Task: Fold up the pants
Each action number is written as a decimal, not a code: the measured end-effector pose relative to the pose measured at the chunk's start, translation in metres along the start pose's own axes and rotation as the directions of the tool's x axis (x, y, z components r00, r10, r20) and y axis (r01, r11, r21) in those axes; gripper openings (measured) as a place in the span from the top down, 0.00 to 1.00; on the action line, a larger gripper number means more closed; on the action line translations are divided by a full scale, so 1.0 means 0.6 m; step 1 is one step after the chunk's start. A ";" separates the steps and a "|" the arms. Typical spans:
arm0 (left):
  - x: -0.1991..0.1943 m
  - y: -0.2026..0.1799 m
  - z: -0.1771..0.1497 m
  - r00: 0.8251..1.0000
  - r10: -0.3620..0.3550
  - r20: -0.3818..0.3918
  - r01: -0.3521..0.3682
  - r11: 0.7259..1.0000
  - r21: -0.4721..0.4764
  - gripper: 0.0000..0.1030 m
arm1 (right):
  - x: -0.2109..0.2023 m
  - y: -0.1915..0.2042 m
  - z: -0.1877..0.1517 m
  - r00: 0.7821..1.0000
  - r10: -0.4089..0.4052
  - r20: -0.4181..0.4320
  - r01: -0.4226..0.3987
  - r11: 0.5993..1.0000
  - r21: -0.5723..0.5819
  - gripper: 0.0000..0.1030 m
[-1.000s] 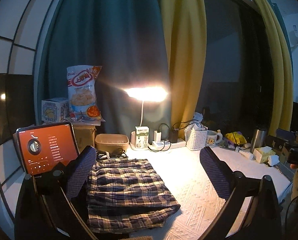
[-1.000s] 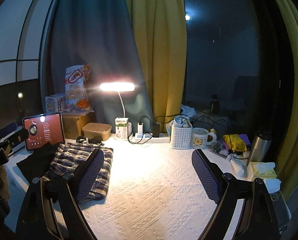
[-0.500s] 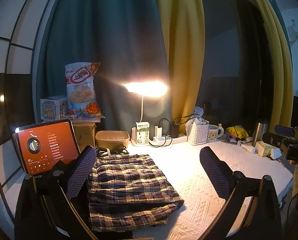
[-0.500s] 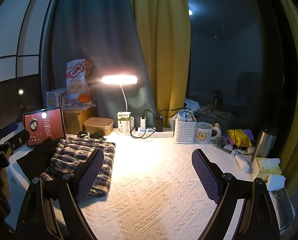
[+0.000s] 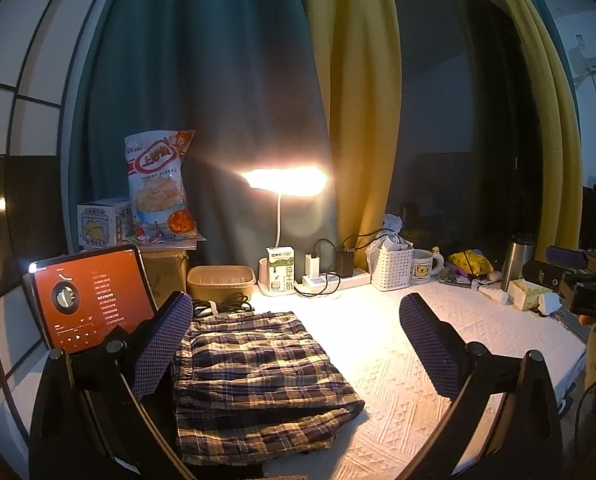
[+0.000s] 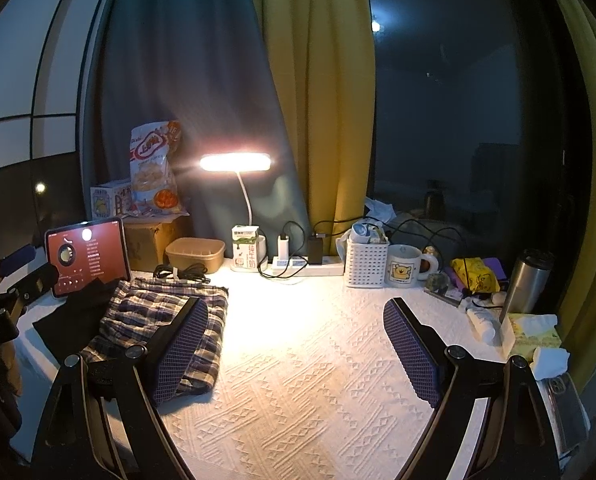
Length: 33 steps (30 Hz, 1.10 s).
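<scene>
Plaid pants (image 5: 258, 376) lie folded into a flat stack on the white textured table cover (image 5: 478, 340), partly over a black cloth (image 6: 74, 320). In the left wrist view my left gripper (image 5: 294, 344) hangs open above them, its left finger over the stack's left edge, nothing between the pads. From the right wrist view the pants (image 6: 166, 316) sit at the left, behind the left finger of my open right gripper (image 6: 294, 352), which is over bare cover. The other gripper shows at each view's edge.
Along the back stand a lit desk lamp (image 5: 284, 180), milk carton (image 5: 280, 268), power strip (image 6: 306, 266), white basket (image 6: 366, 260), mug (image 6: 404, 266), brown tub (image 5: 220, 280) and tablet (image 5: 90, 296). A steel flask (image 6: 528, 280) and tissues (image 6: 532, 332) sit at the right edge.
Both grippers have drawn back and risen slightly, so the table scene sits a little lower and farther. The folded pants have not moved.
</scene>
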<state>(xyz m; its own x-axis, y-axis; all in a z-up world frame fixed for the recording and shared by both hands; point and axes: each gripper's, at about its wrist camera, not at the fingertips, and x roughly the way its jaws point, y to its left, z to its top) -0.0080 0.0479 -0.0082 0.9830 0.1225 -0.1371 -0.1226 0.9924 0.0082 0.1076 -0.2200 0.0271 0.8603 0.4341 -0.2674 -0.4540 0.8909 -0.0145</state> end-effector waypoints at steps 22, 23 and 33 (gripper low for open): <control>-0.001 -0.001 0.004 1.000 -0.013 -0.002 0.013 1.000 0.001 0.01 | -0.001 -0.001 0.000 1.000 0.000 0.001 0.000 1.000 0.001 0.12; -0.002 -0.001 0.004 1.000 -0.014 -0.001 0.014 1.000 0.002 0.01 | -0.001 -0.001 0.000 1.000 0.000 0.001 0.000 1.000 0.001 0.12; -0.002 -0.002 0.003 1.000 -0.019 0.000 0.019 1.000 0.002 0.01 | -0.002 0.000 0.000 1.000 -0.002 0.001 0.002 1.000 0.002 0.12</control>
<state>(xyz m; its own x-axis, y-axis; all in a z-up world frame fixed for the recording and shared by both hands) -0.0090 0.0463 -0.0064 0.9850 0.1041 -0.1373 -0.1041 0.9945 0.0075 0.1067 -0.2202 0.0275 0.8616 0.4320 -0.2666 -0.4514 0.8922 -0.0131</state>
